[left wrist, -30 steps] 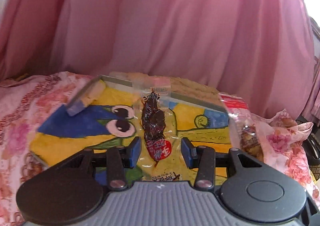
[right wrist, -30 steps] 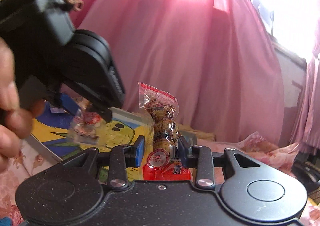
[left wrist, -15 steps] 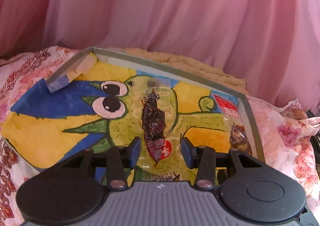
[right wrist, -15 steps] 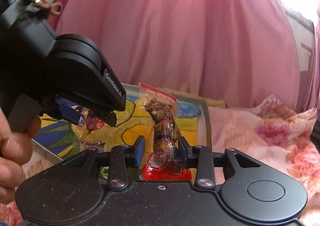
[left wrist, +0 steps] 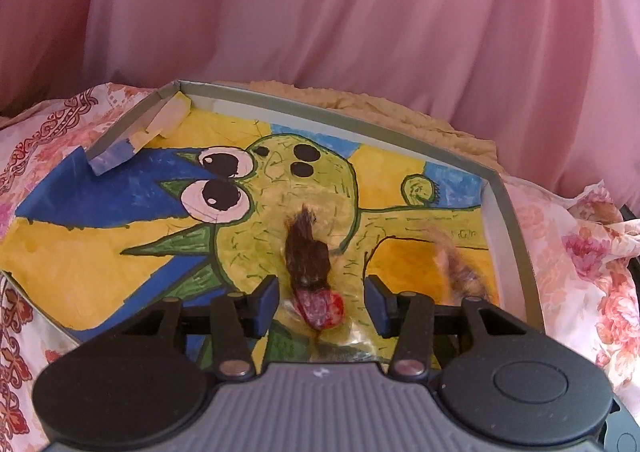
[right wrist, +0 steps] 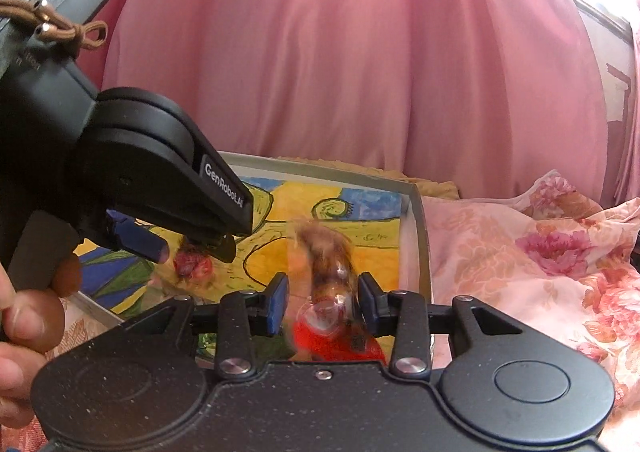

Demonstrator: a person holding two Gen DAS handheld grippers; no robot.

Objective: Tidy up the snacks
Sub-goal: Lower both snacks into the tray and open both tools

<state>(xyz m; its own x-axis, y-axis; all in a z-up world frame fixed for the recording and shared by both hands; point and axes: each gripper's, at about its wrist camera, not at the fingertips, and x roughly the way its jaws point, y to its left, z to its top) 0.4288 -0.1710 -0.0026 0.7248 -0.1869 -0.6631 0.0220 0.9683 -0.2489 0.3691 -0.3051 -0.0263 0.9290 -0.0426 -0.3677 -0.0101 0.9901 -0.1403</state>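
2 snacks over painted tray point(left wrist: 516, 212), neither settled. Left gripper point(left wrist: 322, 302) wide, dark snack packet point(left wrist: 308, 252) loose between fingers. Right gripper point(right wrist: 322, 302) wide; blurred brown snack packet point(right wrist: 328, 252) between. Release underway, I judge.

Floral bedding carrying a painted shallow box

A pink floral sheet point(left wrist: 576, 252) covers the surface from the left edge to the right edge of the frame, rumpled at the right. A shallow grey-rimmed box point(left wrist: 516, 220) with a yellow, blue and green cartoon painting lies on it at mid-frame, its upper-left wall folded inward. A tan fuzzy cloth point(left wrist: 384, 108) shows just behind the box's far rim.
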